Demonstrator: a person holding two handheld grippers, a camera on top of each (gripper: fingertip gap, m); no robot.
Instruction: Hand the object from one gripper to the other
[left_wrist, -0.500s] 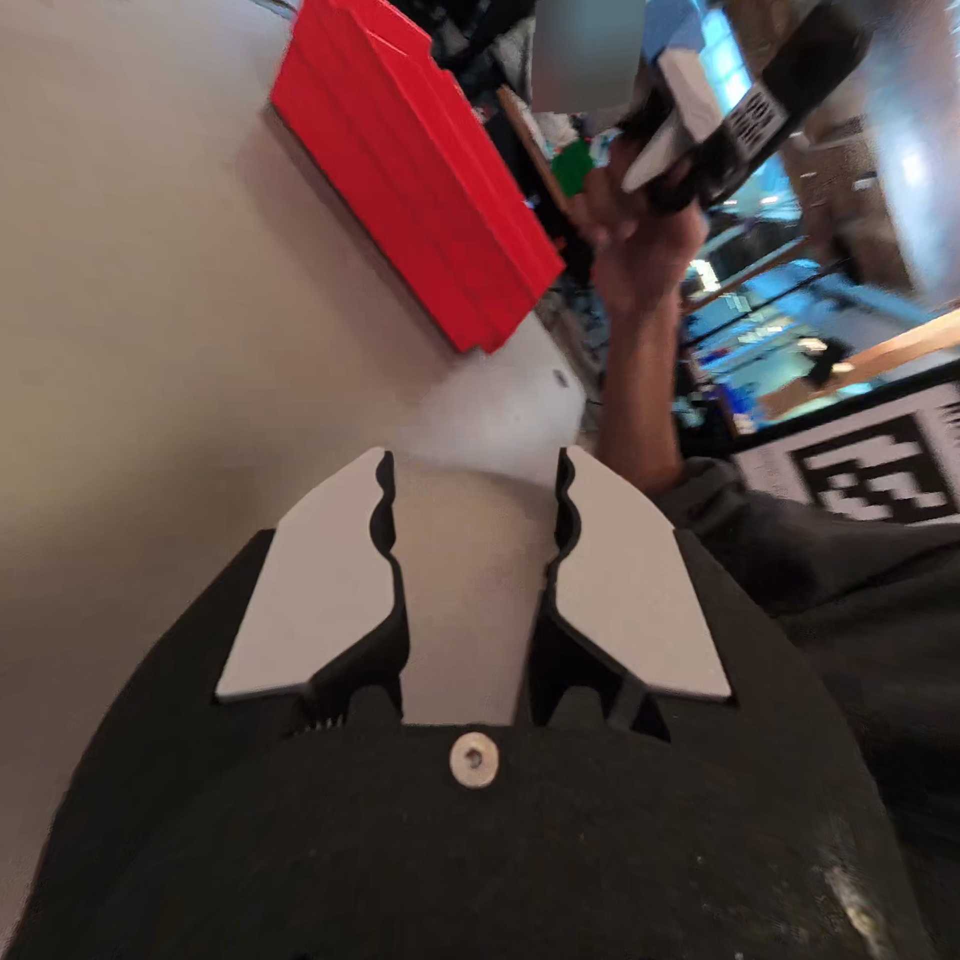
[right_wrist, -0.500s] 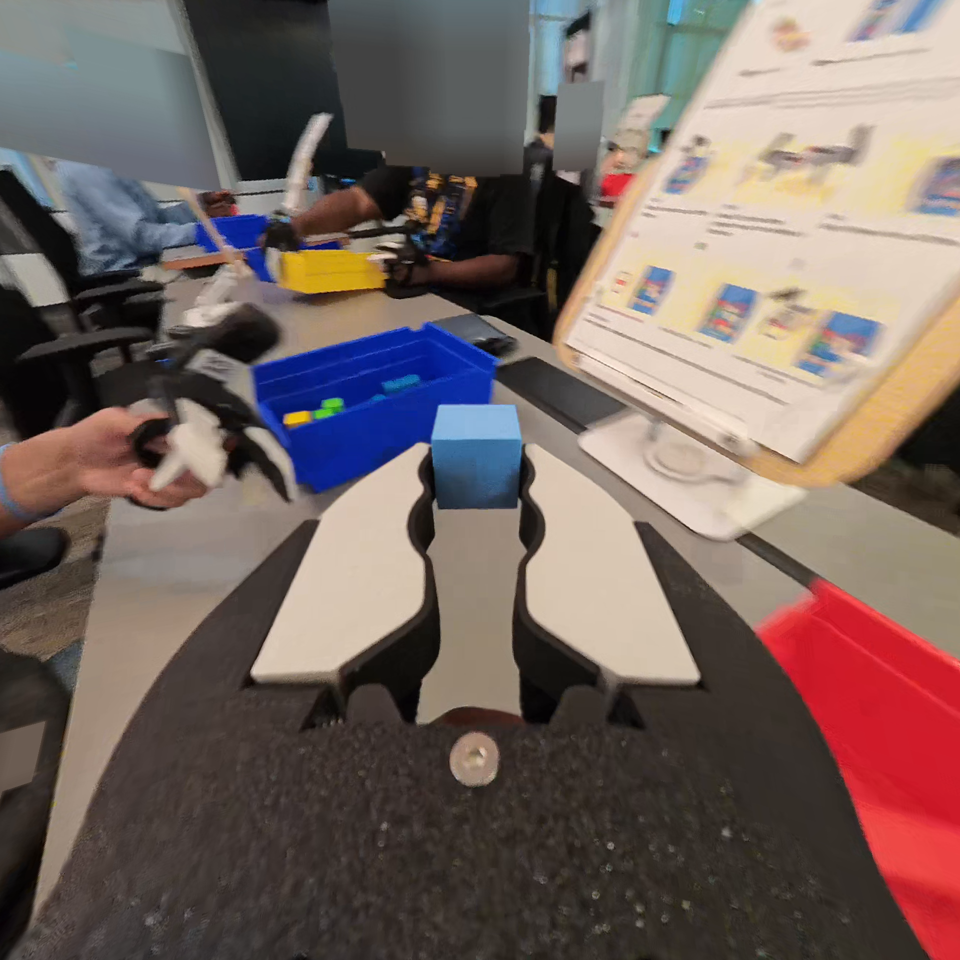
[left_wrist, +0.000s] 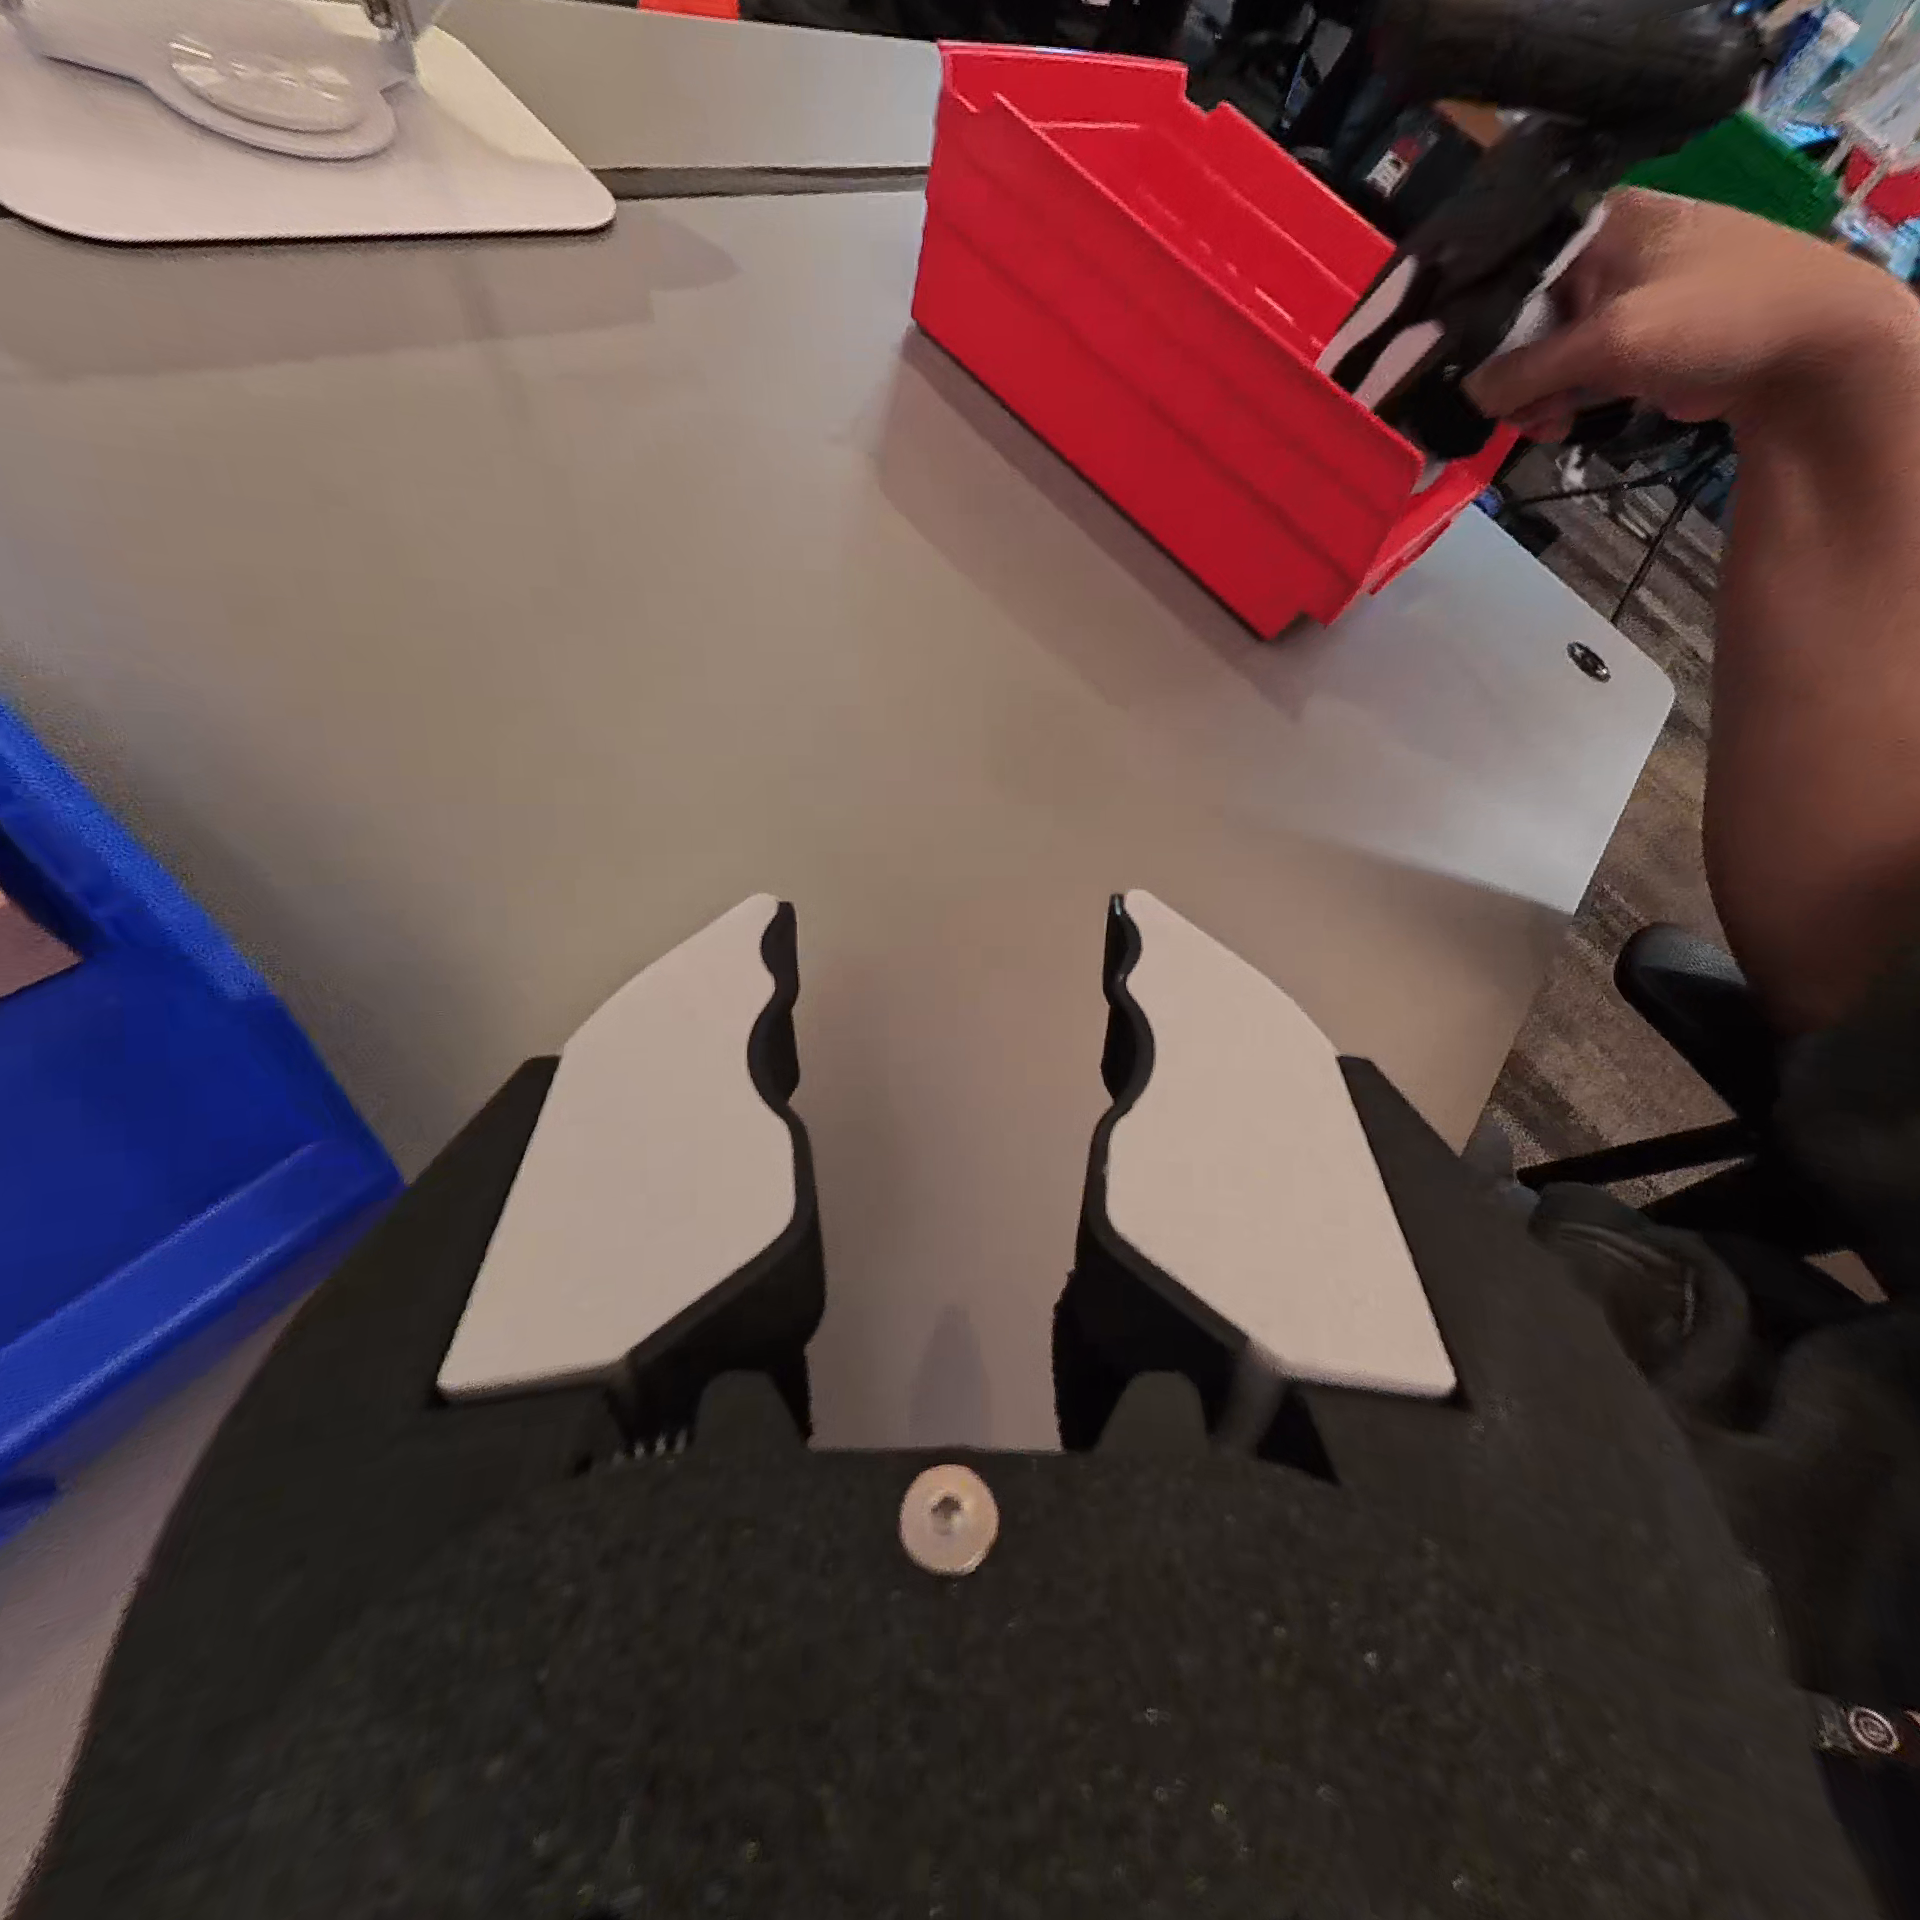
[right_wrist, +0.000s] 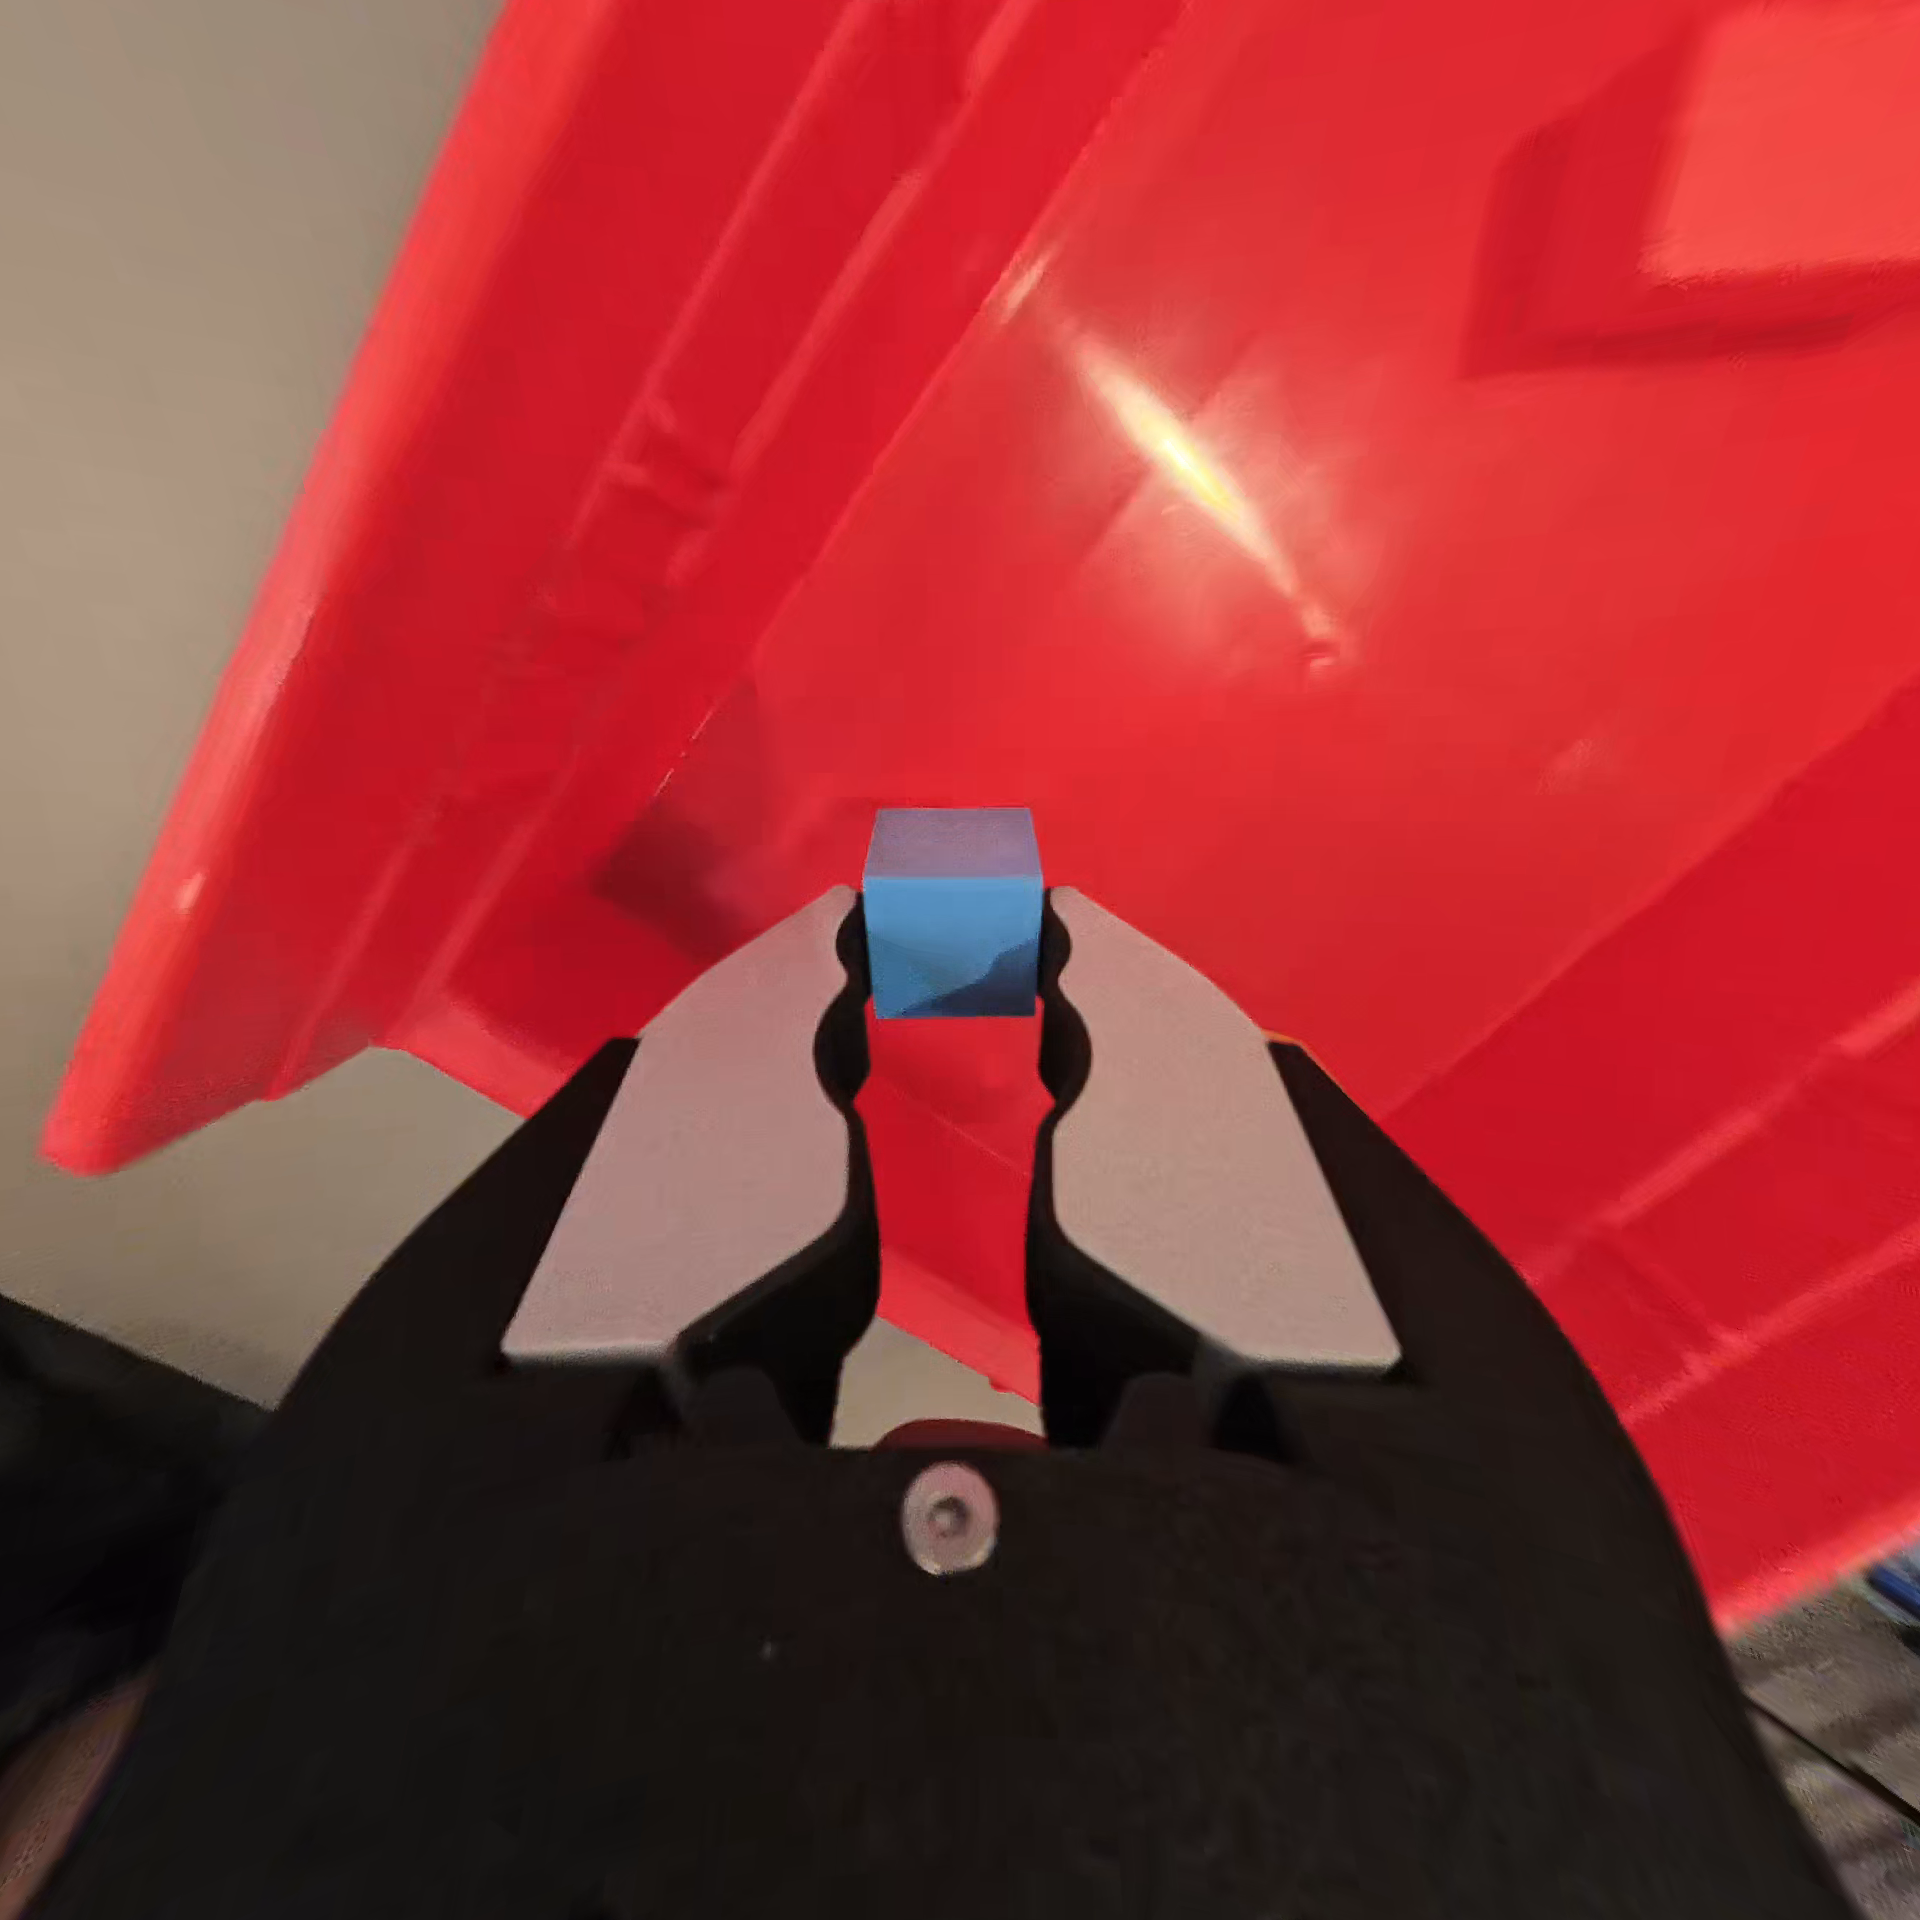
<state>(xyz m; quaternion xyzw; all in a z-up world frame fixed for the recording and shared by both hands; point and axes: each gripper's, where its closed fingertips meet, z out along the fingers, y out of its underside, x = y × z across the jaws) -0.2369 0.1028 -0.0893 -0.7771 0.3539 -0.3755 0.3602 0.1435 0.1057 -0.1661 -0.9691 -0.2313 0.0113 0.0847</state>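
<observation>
A smooth grey bench (left_wrist: 582, 582) with a rounded corner and a small dark fitting (left_wrist: 1588, 661) near that corner carries three things. A red plastic bin (left_wrist: 1132, 343) with ribbed sides stands toward its far right edge. A blue plastic bin (left_wrist: 135, 1122) sits at the left. A flat white stand base (left_wrist: 312, 156) with rounded corners lies at the far left.

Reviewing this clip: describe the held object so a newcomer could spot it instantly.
Start at the big red bin filling the right wrist view. In front of it, the right gripper pinches a small cube at its fingertips. It is the only blue thing against all that red.
</observation>
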